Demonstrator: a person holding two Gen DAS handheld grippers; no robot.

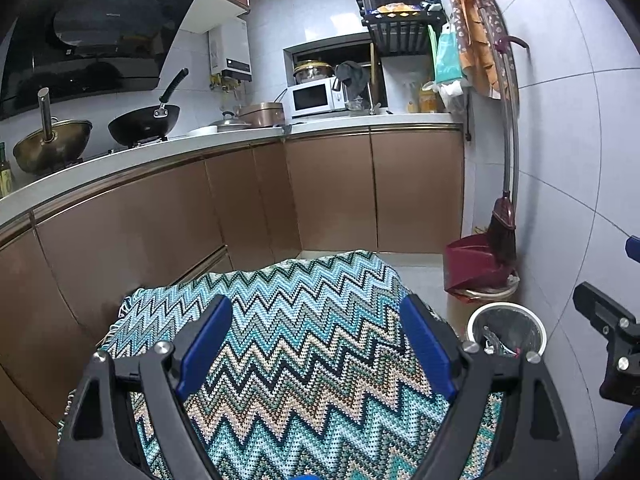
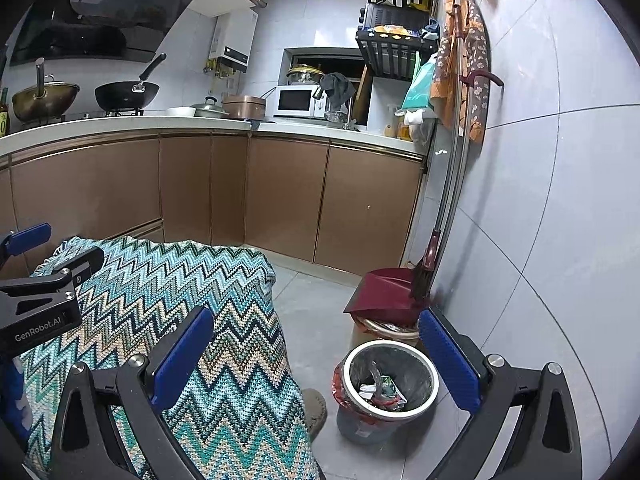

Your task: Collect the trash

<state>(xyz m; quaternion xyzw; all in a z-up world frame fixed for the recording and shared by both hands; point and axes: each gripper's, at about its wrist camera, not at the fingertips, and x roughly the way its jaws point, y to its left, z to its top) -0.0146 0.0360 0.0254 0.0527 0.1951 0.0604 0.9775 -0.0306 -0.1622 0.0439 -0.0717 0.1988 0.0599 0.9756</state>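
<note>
A grey trash bin (image 2: 416, 400) with a white rim and a dark liner stands on the floor beside the cloth-covered table; crumpled wrappers (image 2: 382, 390) lie inside it. In the left wrist view the same bin (image 1: 534, 338) shows at lower right. My right gripper (image 2: 316, 316) is open with nothing between its blue pads, held above the table's corner and the bin. My left gripper (image 1: 316, 304) is open and empty over the zigzag cloth (image 1: 312, 360). Each gripper shows at the edge of the other's view: the left gripper (image 2: 54, 250) and the right gripper (image 1: 616, 276).
A red dustpan (image 2: 384, 290) and a broom (image 2: 424, 276) rest on a basket against the right wall behind the bin. Brown cabinets (image 2: 280, 200) under a white counter with woks and a microwave close off the back and left. A shoe (image 2: 316, 408) sits by the bin.
</note>
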